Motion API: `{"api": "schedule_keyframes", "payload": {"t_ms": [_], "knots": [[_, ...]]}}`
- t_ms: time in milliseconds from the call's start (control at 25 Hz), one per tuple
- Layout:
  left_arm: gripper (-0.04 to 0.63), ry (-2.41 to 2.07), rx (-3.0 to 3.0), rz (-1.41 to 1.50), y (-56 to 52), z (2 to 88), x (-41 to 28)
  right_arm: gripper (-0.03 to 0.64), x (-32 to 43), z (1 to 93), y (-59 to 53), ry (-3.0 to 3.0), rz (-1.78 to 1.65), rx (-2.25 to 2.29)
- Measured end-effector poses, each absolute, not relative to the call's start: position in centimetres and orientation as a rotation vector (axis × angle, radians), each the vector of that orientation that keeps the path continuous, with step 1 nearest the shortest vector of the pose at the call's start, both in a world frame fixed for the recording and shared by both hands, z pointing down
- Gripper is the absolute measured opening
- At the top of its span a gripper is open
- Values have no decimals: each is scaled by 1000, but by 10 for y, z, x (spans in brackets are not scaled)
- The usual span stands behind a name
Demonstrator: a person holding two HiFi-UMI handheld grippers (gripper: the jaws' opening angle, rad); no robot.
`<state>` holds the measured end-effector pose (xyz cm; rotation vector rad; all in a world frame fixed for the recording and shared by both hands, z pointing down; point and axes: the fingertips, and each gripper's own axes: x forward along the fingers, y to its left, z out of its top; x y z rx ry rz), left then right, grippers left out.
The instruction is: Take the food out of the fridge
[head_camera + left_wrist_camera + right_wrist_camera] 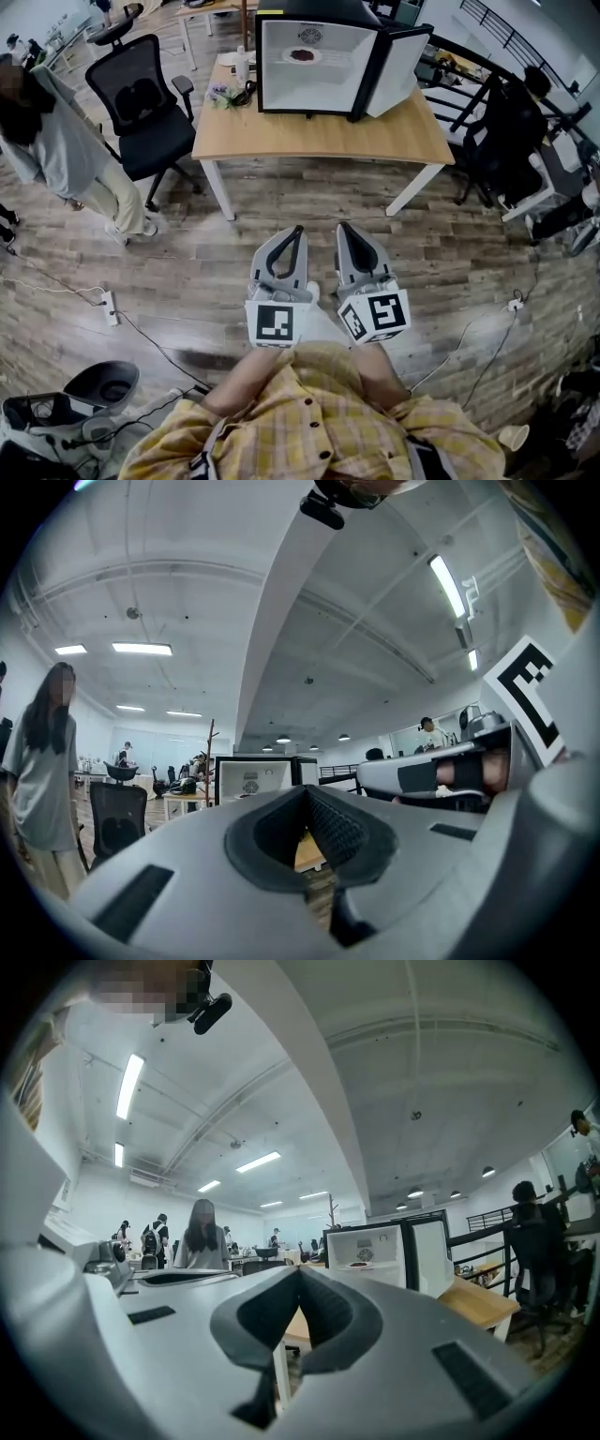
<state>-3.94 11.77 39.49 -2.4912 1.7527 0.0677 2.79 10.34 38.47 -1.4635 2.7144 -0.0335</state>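
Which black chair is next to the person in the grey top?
The black office chair at the left end of the wooden table, right beside the person in grey. The other black chair stands farther back, away from that person.

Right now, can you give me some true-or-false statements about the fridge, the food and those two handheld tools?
1. The fridge door stands open. True.
2. The plate of food sits on the table outside the fridge. False: it is inside the fridge.
3. The left gripper and right gripper have jaws shut, holding nothing. True.
4. The left gripper touches the fridge. False: both grippers are over the floor, short of the table.
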Motion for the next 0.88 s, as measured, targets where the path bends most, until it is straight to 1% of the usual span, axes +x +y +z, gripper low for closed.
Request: {"api": "schedule_keyframes", "payload": {"t_ms": [520,880], "knots": [[6,1776,-2457,28,-28,378,-14,8,52,371,-40,2726,-80,-1414],[6,1840,-2433,-39,-101,382,3,8,67,372,-111,2734,-93,-1358]]}}
